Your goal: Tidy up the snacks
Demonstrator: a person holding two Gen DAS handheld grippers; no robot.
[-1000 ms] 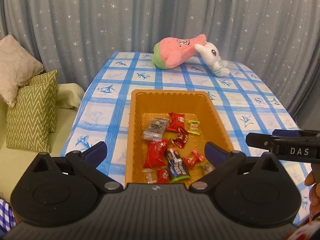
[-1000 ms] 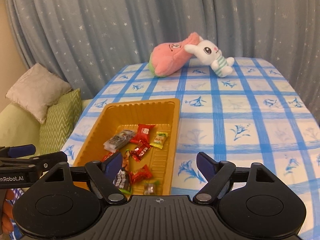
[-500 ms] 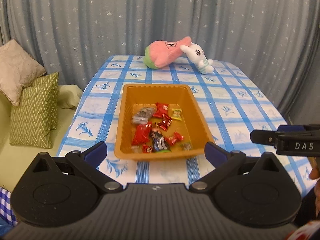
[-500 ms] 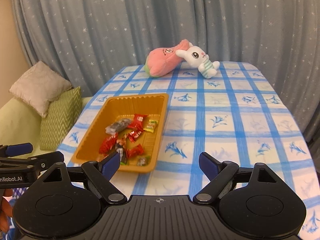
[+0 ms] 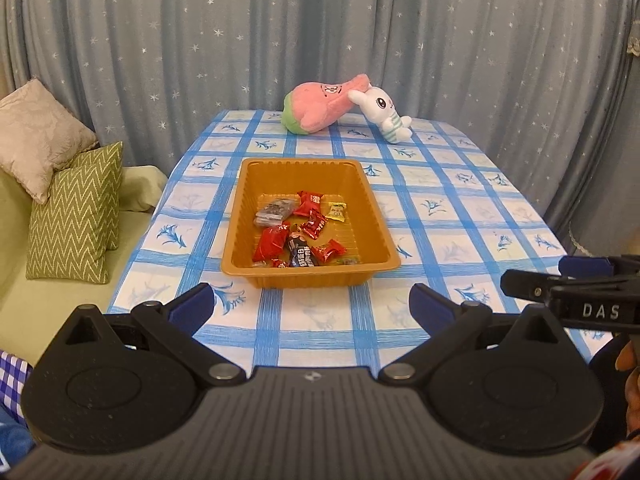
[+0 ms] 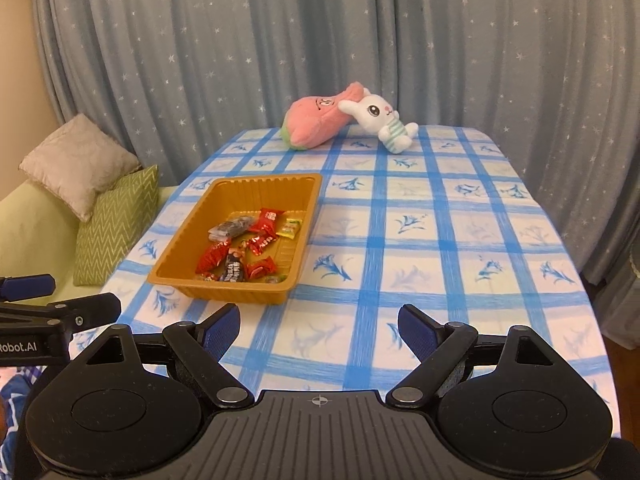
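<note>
An orange tray (image 5: 248, 184) (image 6: 188, 236) sits on the blue-checked tablecloth with several wrapped snacks (image 5: 298, 236) (image 6: 240, 248) inside: red packets, a yellow one, a dark one and a clear-wrapped one. My left gripper (image 5: 312, 304) hovers open over the table's near edge, short of the tray, with nothing between its blue pads. My right gripper (image 6: 318, 322) is open too, empty, to the right of the tray's near corner. Each gripper's side shows at the edge of the other's view.
A pink plush (image 5: 320, 108) and a white bunny plush (image 5: 384, 114) lie at the table's far end before a starry grey curtain. A green sofa with cushions (image 5: 76, 216) stands left of the table. A person's hand (image 5: 628, 360) shows at the right edge.
Both grippers have drawn back from the tray toward the near table edge and risen slightly; the tray now looks smaller and farther. Both stay open and empty.
</note>
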